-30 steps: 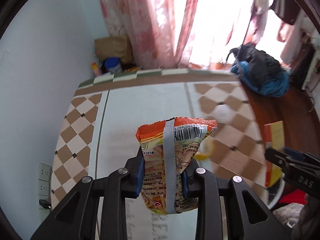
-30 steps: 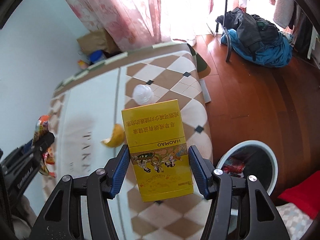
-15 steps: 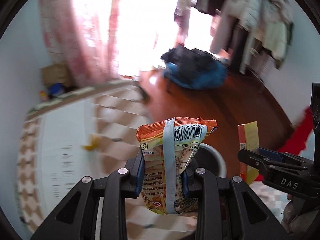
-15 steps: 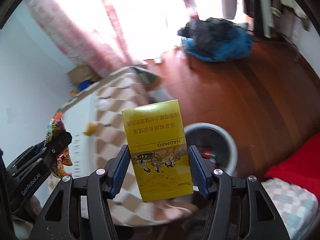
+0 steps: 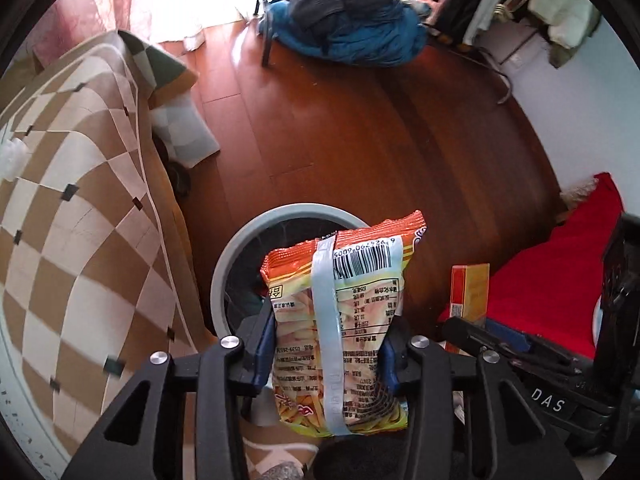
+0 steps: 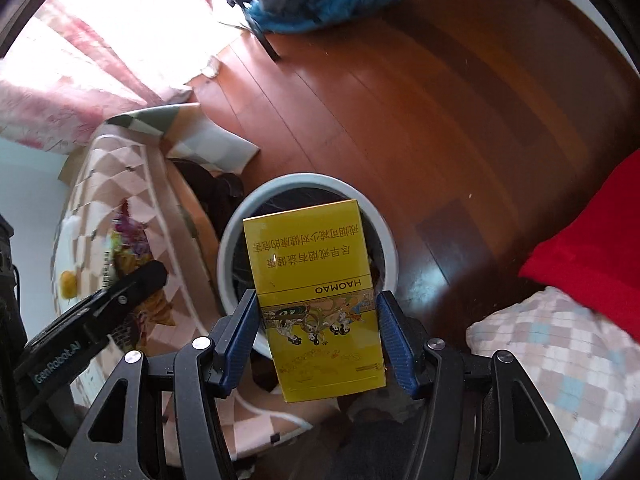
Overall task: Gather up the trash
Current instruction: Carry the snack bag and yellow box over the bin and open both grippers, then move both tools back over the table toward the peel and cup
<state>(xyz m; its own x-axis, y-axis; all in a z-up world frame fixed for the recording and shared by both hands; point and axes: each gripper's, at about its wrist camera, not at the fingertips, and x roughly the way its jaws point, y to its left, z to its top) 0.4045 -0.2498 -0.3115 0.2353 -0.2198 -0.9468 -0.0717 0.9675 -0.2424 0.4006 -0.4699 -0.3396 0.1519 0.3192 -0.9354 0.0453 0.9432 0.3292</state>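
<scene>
The left gripper (image 5: pixel 330 354) points down over the bin (image 5: pixel 224 264); its jaws have just been opening, and the snack bag (image 5: pixel 340 320) stands between them, its left edge against the left pad, though whether the right pad still presses it cannot be told. The right gripper (image 6: pixel 318 334) is closed on the yellow carton (image 6: pixel 316 292), both blue pads flat against its sides, and it too hangs above the bin (image 6: pixel 386 240). That makes two pieces of trash, one in each gripper.

The bin is round with a pale grey rim and a dark liner; what lies inside is mostly hidden behind the bag and carton. It stands on a reddish-brown wooden floor (image 5: pixel 360 128). Just left of the bin hangs a tablecloth (image 5: pixel 80 200) checked in brown and cream, draped over a table edge, with a yellowish scrap (image 6: pixel 67 282) lying on it. Right of the bin lies a red cloth (image 5: pixel 560 272), and nearer the camera a checked pillow (image 6: pixel 560 352).

Well beyond the bin a heap of blue and dark clothing (image 5: pixel 344 28) sits on the floor. Left of that heap, pink curtains (image 6: pixel 80 80) hang before a bright window.
</scene>
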